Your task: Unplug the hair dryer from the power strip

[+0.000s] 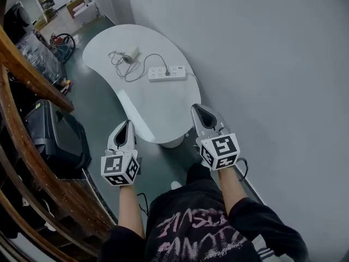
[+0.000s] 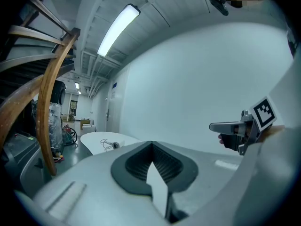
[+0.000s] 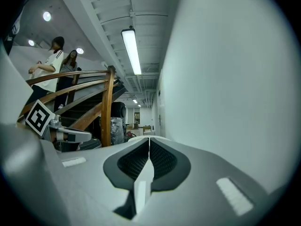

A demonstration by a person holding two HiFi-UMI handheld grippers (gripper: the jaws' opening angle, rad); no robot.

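A small white hair dryer (image 1: 131,55) lies at the far end of a white curved table (image 1: 158,111). Its grey cord (image 1: 143,64) loops to a dark plug (image 1: 167,72) seated in a white power strip (image 1: 167,73). Both grippers hover level in front of the table's near edge, well short of the strip. My left gripper (image 1: 130,123) is shut with nothing between its pads (image 2: 141,164). The right gripper (image 1: 196,107) is likewise shut and empty, pads (image 3: 160,159) meeting. The dryer (image 2: 114,145) shows small and far off in the left gripper view.
A curved wooden stair railing (image 1: 32,75) runs along the left, with a black case (image 1: 57,141) on the floor beneath it. A plain grey wall (image 1: 272,64) borders the right. Two people (image 3: 51,65) stand on the stairs. Cluttered items (image 1: 60,42) sit beyond the table.
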